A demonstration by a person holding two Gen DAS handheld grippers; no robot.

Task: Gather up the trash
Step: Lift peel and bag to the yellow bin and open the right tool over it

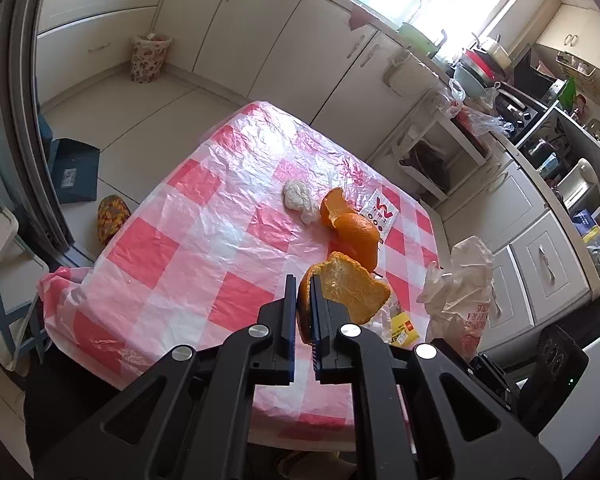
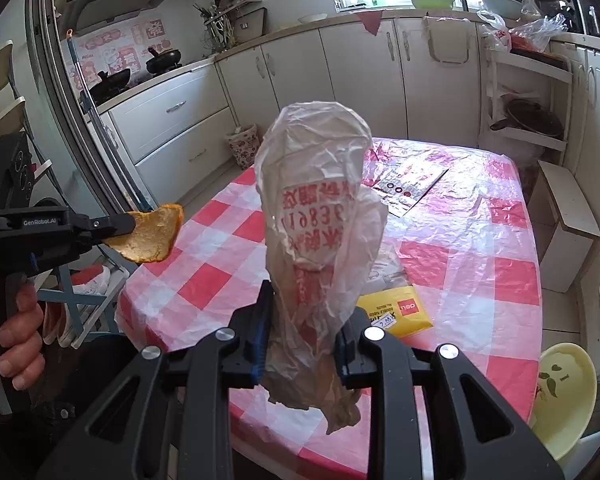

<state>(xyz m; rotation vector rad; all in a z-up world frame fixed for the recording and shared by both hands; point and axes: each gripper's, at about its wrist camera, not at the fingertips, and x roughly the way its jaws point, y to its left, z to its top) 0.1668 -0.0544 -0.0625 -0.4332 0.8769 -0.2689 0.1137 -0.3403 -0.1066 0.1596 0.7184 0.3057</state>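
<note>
My left gripper (image 1: 302, 308), nearest the lens, has its jaws pressed together on a curl of orange peel (image 1: 348, 294), pinched at its edge and held clear above the checked tablecloth (image 1: 188, 240). My right gripper (image 2: 304, 328) clamps the crumpled neck of a thin plastic bag (image 2: 320, 208), which stands upright between the pads, its mouth not visibly open.

To do this step well, I judge the bag needs its opening found and spread before the peel goes over it; dropping the peel against a closed, bunched bag would likely send it back to the table. The peel is light and stiff, so a gentle release directly above the mouth should do.

Beyond the held peel, more orange peel (image 1: 350, 230) lies on the tablecloth, with a wadded tissue (image 1: 298, 200) just beside it and a printed leaflet (image 1: 382, 214) on its far side.

The bag carries red Chinese characters and digits, seen reversed through the plastic and not fully legible. A yellow packet (image 2: 396, 310) on the tablecloth near the bag reads "deli". The left gripper's body reads "GenRobot.AI".
</note>
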